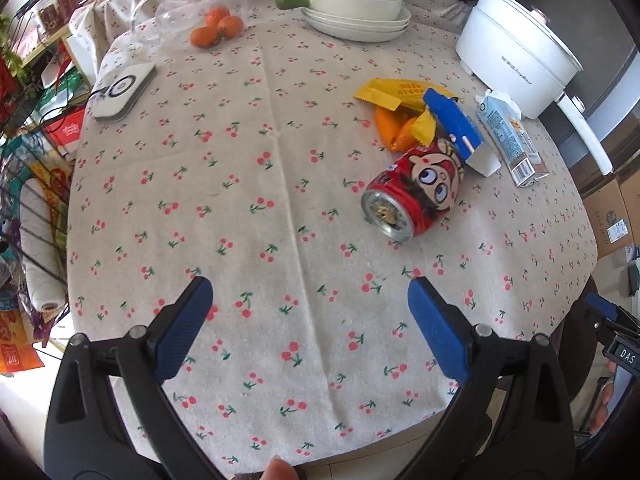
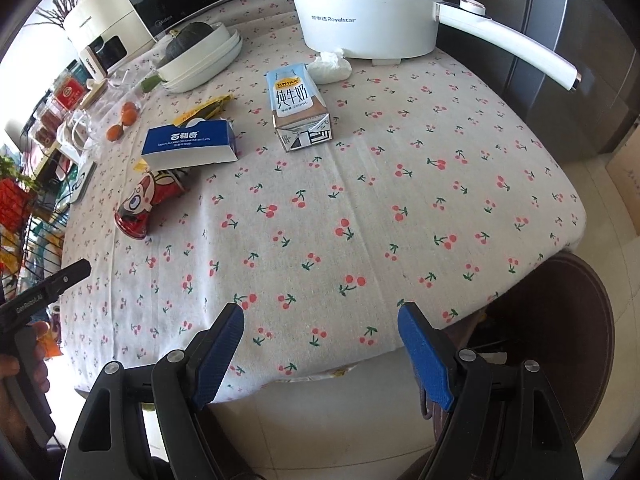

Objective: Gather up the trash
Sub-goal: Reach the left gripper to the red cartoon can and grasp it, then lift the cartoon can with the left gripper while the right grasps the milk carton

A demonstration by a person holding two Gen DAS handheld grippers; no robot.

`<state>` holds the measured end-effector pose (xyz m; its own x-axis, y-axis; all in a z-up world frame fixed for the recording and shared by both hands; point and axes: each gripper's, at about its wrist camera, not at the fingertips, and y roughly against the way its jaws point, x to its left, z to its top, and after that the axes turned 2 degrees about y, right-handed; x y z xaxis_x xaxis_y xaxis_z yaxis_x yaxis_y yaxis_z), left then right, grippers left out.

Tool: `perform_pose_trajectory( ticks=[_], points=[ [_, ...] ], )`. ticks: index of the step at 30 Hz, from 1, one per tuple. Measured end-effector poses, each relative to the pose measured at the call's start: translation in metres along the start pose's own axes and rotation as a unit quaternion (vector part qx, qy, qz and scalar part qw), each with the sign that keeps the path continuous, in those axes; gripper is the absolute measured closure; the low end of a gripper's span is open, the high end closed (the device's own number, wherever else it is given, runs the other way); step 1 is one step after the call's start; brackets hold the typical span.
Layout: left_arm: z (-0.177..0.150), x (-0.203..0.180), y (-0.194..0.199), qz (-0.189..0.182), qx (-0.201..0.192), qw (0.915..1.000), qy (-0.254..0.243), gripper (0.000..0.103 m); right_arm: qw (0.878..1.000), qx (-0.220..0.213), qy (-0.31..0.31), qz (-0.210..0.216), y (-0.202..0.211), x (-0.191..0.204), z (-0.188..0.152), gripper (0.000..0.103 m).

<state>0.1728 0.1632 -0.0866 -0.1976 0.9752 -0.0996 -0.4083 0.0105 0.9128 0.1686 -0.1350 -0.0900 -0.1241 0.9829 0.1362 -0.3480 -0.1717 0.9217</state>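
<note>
Blue pads of the left gripper fill the bottom of the left wrist view, spread wide with nothing between them, above the near part of the desk. Beyond them, on the right half of the cherry cloth, lies the trash in one loose group. A red can lies on its side with its top toward the camera. Behind it are yellow and orange wrappers, and a blue box leans over the can's far end. A milk carton lies just beside the box, near a white pot. Oranges and plates stand at the far edge, well apart from the trash.

From the right wrist view, the right gripper is also released and empty, and hangs over the near edge of the desk. Here the carton lies in the middle, a crumpled tissue is behind it against the pot, and the box and the can are to the left.

I judge the task is at its very start: no piece is picked up and all are on the cloth. No bin or bag shows in either view. The can, wrappers, box, carton and tissue are all left to collect.
</note>
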Motion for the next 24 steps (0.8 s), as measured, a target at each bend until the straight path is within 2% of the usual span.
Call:
perform_pose_trajectory(
  ticks=[5, 7, 8, 12, 18, 24],
  points=[
    [0.020, -0.037, -0.013, -0.043, -0.010, 0.9961, -0.076, 0.007, 1.000, -0.001, 0.003, -0.013, -0.010, -0.006, 0.013, 0.022],
    [0.030, -0.047, -0.023, -0.059, -0.003, 0.9935, -0.097, 0.015, 1.000, 0.001, 0.000, -0.020, -0.014, -0.013, 0.017, 0.022],
    [0.034, -0.052, -0.028, -0.066, 0.002, 0.9923, -0.105, 0.016, 1.000, 0.002, -0.002, -0.022, -0.015, -0.016, 0.018, 0.022],
    [0.044, -0.067, -0.049, -0.064, 0.018, 0.9893, -0.130, 0.022, 1.000, 0.006, -0.008, -0.027, -0.018, -0.030, 0.021, 0.022],
    [0.043, -0.071, -0.070, -0.058, 0.053, 0.9901, -0.116, 0.040, 0.999, 0.012, -0.010, -0.037, -0.019, -0.046, 0.019, 0.022],
    [0.037, -0.064, -0.061, -0.055, 0.047, 0.9931, -0.093, 0.042, 0.999, 0.021, -0.013, -0.037, -0.022, -0.047, 0.016, 0.022]
  ],
)
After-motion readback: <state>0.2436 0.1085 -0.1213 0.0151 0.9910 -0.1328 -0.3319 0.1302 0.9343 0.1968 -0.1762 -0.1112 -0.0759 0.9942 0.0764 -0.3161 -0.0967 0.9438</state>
